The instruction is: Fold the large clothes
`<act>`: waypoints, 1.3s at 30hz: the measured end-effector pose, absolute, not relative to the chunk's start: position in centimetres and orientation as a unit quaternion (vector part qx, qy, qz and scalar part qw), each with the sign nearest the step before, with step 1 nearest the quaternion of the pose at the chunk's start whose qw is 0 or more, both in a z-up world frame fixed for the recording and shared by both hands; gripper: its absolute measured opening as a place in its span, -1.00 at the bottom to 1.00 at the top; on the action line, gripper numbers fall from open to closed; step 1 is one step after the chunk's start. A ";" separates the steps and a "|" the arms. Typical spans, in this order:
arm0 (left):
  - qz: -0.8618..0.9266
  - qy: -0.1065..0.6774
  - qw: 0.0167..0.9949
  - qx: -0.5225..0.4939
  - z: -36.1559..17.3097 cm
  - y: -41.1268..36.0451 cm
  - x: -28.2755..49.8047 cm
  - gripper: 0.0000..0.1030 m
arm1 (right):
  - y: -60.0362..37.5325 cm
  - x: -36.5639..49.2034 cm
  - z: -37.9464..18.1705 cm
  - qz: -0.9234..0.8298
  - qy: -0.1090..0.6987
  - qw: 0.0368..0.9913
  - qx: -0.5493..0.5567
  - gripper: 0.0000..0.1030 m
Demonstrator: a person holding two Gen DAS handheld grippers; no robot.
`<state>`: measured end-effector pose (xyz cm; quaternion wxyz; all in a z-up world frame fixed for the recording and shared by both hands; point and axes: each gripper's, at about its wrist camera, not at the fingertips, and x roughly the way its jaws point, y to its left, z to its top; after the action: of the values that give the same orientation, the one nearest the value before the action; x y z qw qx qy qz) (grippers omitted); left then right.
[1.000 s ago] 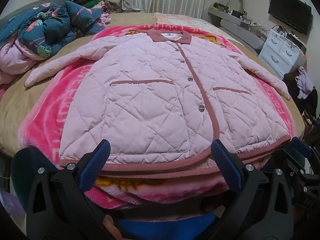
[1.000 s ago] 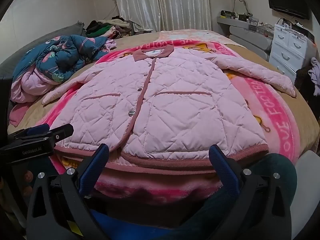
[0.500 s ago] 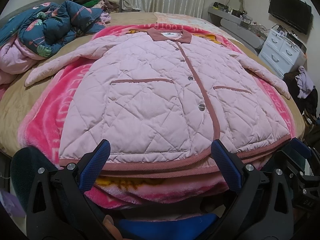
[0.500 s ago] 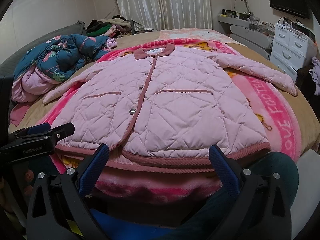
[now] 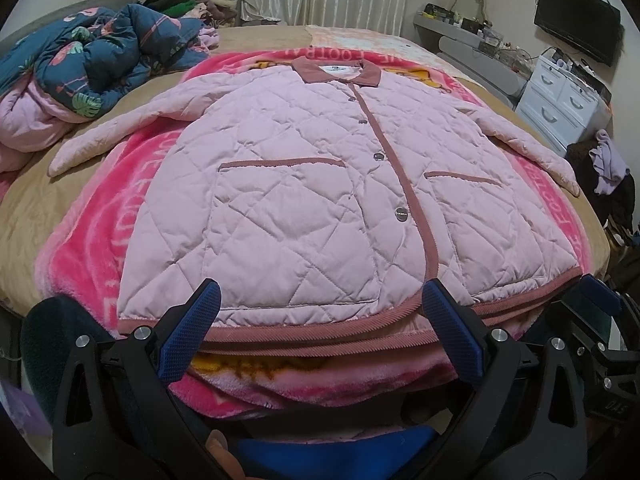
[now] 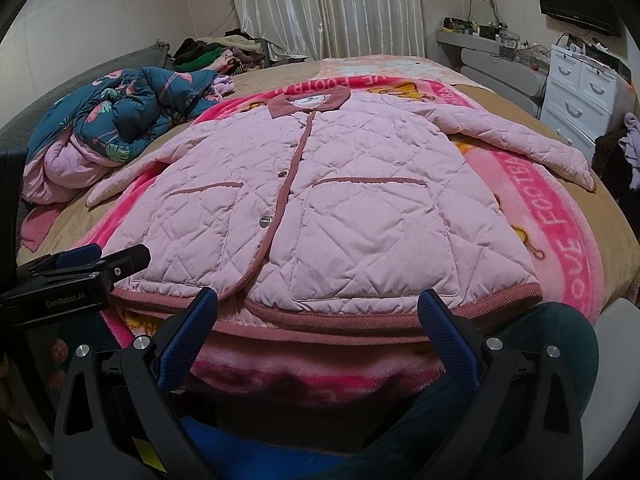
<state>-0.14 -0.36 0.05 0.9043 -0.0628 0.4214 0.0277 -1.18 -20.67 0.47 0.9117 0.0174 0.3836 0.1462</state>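
Pink quilted jacket (image 5: 304,200) spread flat, front up and buttoned, on a pink blanket (image 5: 92,240) over the bed (image 5: 24,200), hem just ahead of both grippers, collar at the far end, sleeves splayed to either side. Left gripper (image 5: 320,332) wide apart, empty, short of the hem; right gripper (image 6: 318,332) likewise apart and empty.

Likely trouble: pinching blanket pile along with the ribbed hem, since both lie stacked right ahead; puffy quilting springing back out of a fold; slick shell sliding on the fleece; a far sleeve dragging crooked.

Readable: "GenRobot.AI" on the left gripper's body (image 6: 64,304); "FOOTBA" running along the blanket border (image 6: 560,216). Collar label (image 6: 310,99) and snap engraving (image 5: 401,213) too small to read.
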 end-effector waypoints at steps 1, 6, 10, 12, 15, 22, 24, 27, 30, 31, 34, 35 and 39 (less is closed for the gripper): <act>0.028 0.422 0.904 -0.063 0.1 -0.4 -0.1 0.83 | -20.6 -1.2 0.5 0.146 0.383 0.912 0.017 0.92; 0.028 0.421 0.904 -0.062 0.1 -0.4 -0.2 0.83 | -20.6 -1.2 0.4 0.147 0.382 0.912 0.016 0.92; 0.026 0.422 0.904 -0.059 -0.2 -0.4 -0.1 0.83 | -20.6 -1.2 0.4 0.147 0.384 0.912 0.015 0.92; 0.025 0.423 0.904 -0.060 -0.1 -0.4 -0.1 0.83 | -20.6 -1.2 0.3 0.148 0.384 0.911 0.015 0.92; 0.026 0.421 0.905 -0.059 -0.1 -0.5 -0.2 0.83 | -20.5 -1.3 0.2 0.147 0.384 0.912 0.015 0.92; 0.025 0.425 0.903 -0.058 -0.2 -0.7 0.0 0.83 | -20.5 -1.0 0.0 0.146 0.389 0.909 0.015 0.92; 0.025 0.425 0.903 -0.058 -0.2 -0.7 0.0 0.83 | -20.5 -0.8 -0.2 0.146 0.390 0.909 0.014 0.92; 0.023 0.429 0.901 -0.056 -0.3 -0.9 0.4 0.83 | -20.6 -0.5 -0.3 0.146 0.394 0.907 0.016 0.92; 0.023 0.430 0.901 -0.051 -0.3 -1.0 1.0 0.83 | -20.8 0.0 -0.1 0.148 0.395 0.907 0.013 0.92; 0.023 0.431 0.901 -0.050 -0.3 -1.0 1.2 0.83 | -20.9 0.1 0.0 0.148 0.395 0.906 0.013 0.92; 0.024 0.433 0.899 -0.052 -0.1 -0.9 2.0 0.83 | -21.2 1.0 0.5 0.149 0.394 0.907 0.013 0.92; 0.023 0.432 0.900 -0.052 0.0 -0.8 2.2 0.83 | -21.3 1.2 0.7 0.148 0.393 0.907 0.012 0.92; 0.022 0.429 0.902 -0.052 0.9 -0.7 3.4 0.83 | -21.9 2.8 1.7 0.151 0.394 0.907 0.014 0.92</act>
<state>3.42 -0.67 0.92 0.9015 -0.0517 0.4290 0.0222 2.77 -21.86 1.66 0.9065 0.0140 0.3938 0.1513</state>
